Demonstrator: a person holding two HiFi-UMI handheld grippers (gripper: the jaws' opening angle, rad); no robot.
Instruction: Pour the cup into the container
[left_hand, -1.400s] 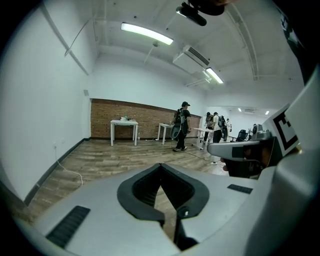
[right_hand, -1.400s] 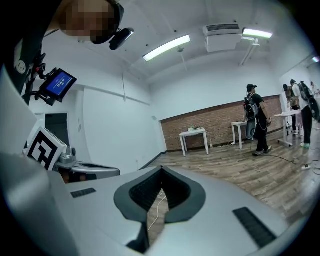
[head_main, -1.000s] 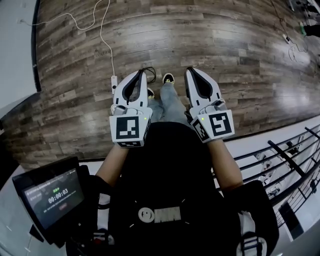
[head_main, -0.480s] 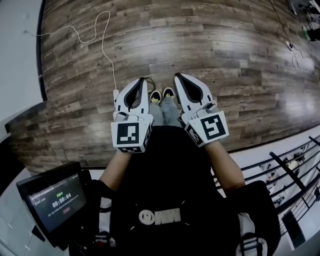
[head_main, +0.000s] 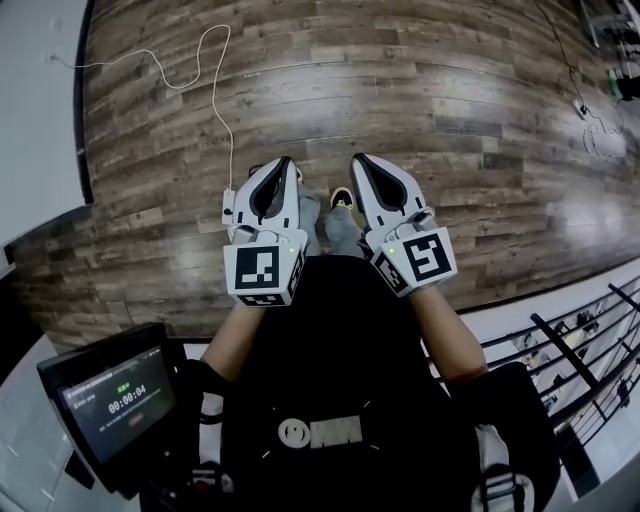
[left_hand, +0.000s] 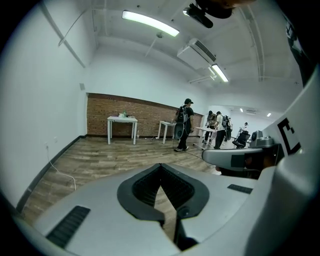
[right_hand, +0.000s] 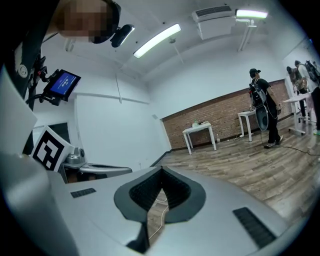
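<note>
No cup or container shows in any view. In the head view my left gripper (head_main: 283, 160) and right gripper (head_main: 358, 158) are held side by side in front of the person's body, above a wooden floor (head_main: 450, 110). Both point forward. In the left gripper view, the left gripper (left_hand: 160, 165) has its jaws closed tip to tip with nothing between them. The right gripper (right_hand: 161, 168) looks the same in its own view: shut and empty. Each gripper sees the other at the edge of its view.
A white cable (head_main: 215, 90) runs across the floor to a power strip (head_main: 228, 205). White tables (left_hand: 122, 120) stand against a brick wall far ahead, with people (left_hand: 185, 125) standing near more tables. A railing (head_main: 580, 340) is at the right, and a small screen (head_main: 115, 395) at lower left.
The person has walked forward, so the floor and cable have shifted in the head view. Both grippers sit slightly higher in that view and closer together, still shut.
</note>
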